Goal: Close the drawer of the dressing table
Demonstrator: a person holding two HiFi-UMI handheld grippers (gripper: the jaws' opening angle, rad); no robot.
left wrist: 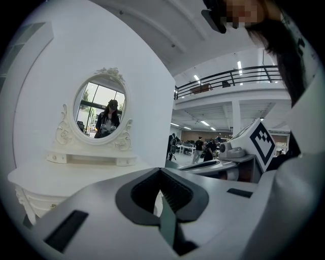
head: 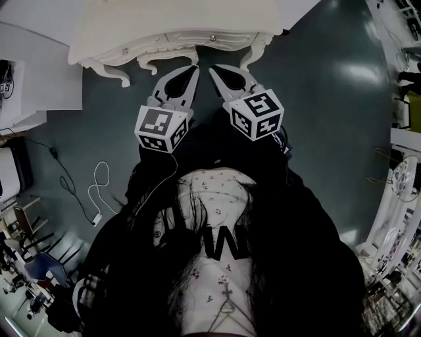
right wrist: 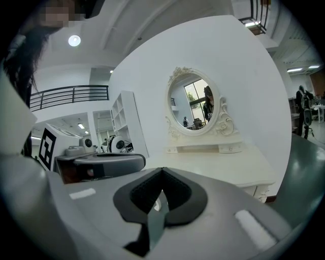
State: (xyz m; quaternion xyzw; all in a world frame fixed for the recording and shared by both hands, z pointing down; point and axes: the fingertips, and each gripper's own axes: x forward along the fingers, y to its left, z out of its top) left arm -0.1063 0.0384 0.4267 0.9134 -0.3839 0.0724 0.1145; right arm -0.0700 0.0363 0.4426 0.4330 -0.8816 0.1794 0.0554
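Close in front of the person, the left tool (head: 195, 66) and right tool (head: 212, 68) point side by side at the dressing table (head: 164, 16), their tips near each other. A push from here could go wrong if the narrow tips slide off the curved drawer front (head: 187, 45) or catch its knob (head: 212, 38), skewing the drawer. Both tools have their jaws fully together with nothing between them. Whether the tips touch the front I cannot tell. Beyond them, the drawer front looks about flush under the tabletop, and the oval mirror (right wrist: 194, 101) stands farthest back.
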